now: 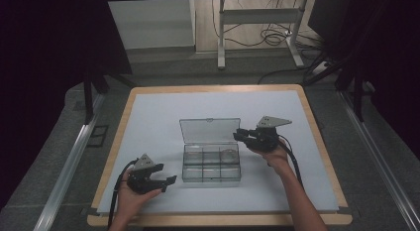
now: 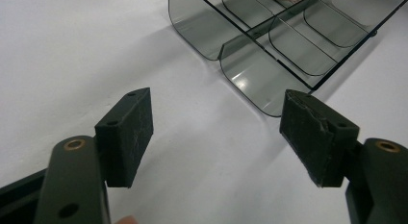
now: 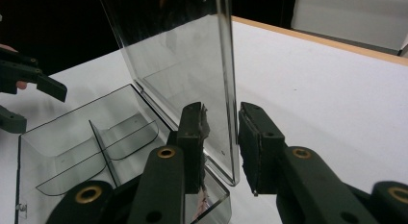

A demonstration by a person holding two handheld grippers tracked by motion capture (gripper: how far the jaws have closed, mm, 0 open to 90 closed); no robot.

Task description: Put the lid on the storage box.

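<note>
A clear plastic compartment box [image 1: 211,164] sits mid-table with its lid [image 1: 209,130] standing upright. My right gripper [image 1: 238,136] is at the lid's right edge. In the right gripper view its jaws [image 3: 222,137] straddle that lid [image 3: 183,60] edge, and a thin gap shows at the left pad, so it is open. The box base [image 3: 86,137] lies below and left of the jaws. My left gripper [image 1: 168,181] rests open near the front left of the box. Its pads [image 2: 130,132] stand wide apart over bare table, short of the box [image 2: 269,46] corner.
A white mat [image 1: 148,122] covers the wooden table [image 1: 114,156]. Beyond the far edge stand a metal desk frame [image 1: 221,37] and floor cables [image 1: 272,37]. My left gripper [image 3: 29,84] also appears at the left of the right gripper view.
</note>
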